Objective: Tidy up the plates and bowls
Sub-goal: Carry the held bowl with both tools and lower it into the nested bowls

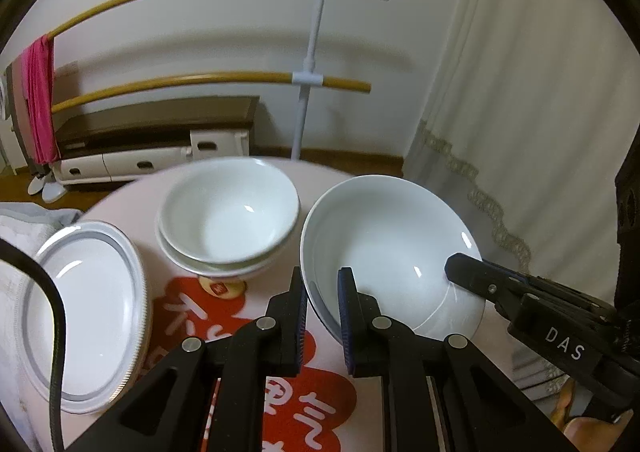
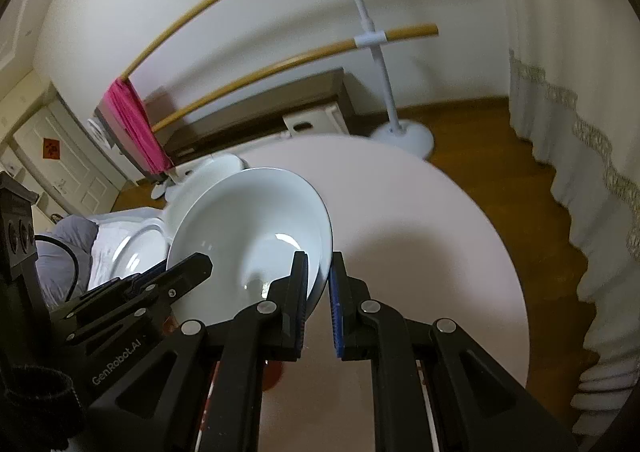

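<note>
Round and pale, the worktop (image 2: 440,232) carried the dishes. Each hand-held gripper, left (image 1: 323,316) and right (image 2: 319,304), was clamped on opposite near rims of the white bowl (image 1: 384,248), tilted above it. Glazed, stiff, probably slippery and breakable, it suited rim holds. Stacked bowls (image 1: 228,212) stood beyond.

– What's over by the far wall?
– A drying rack (image 1: 308,68) with wooden rails, pink cloth (image 1: 39,100) hanging at its left end, a low dark cabinet (image 1: 160,124) behind

– And right?
– A white lace-trimmed curtain (image 1: 520,112)
</note>
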Motion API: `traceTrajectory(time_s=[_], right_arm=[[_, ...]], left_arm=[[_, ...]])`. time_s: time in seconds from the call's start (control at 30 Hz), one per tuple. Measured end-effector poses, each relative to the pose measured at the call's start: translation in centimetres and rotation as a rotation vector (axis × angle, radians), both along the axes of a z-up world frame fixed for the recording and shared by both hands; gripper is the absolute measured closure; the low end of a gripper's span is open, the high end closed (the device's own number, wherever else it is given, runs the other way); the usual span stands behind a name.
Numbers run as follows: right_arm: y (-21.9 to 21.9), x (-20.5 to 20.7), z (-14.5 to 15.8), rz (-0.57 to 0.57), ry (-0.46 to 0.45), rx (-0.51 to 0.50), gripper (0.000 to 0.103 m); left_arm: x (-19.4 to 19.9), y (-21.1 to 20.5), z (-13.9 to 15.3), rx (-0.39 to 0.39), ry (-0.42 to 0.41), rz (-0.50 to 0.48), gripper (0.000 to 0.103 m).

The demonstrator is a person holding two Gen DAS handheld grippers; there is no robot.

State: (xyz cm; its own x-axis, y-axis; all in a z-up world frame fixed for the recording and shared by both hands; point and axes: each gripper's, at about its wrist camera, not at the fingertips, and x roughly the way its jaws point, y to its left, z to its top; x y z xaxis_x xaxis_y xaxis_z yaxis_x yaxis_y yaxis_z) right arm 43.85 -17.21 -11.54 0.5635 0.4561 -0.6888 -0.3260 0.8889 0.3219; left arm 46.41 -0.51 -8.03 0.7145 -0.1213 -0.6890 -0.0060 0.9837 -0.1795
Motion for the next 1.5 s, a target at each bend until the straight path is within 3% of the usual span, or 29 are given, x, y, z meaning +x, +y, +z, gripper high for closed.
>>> traceTrajectory(time_s=[0.2,0.43,0.77,1.07,1.5], right_arm=[[2.7,-1.0,3.3,0.031,-0.072,-0.004,0.093],[7.5,0.0,4.8,0.057,-0.115,-0.036,0.093],[12.2,3.5,2.1,0.08,-0.075,-0.089,0.092],[12.8,5.3,-0.2,0.068,-0.042,-0.135,0.092],[13.5,5.8,-1.0,0.047,-0.037,-0.172,0.092]], left_arm=[[-1.6,3.5,2.4,-0.006,-0.066,0.038,0.092],[-1.3,7.6,2.5,0.023,-0.082,0.095,0.092],[1.2,9.7,0.8,0.022,-0.039,0.121,0.092],[4.3,10.2,-0.7,0.007,0.006,0.116,0.092],[7.0,10.4,-1.6,-0.002,0.031,0.113,0.092]])
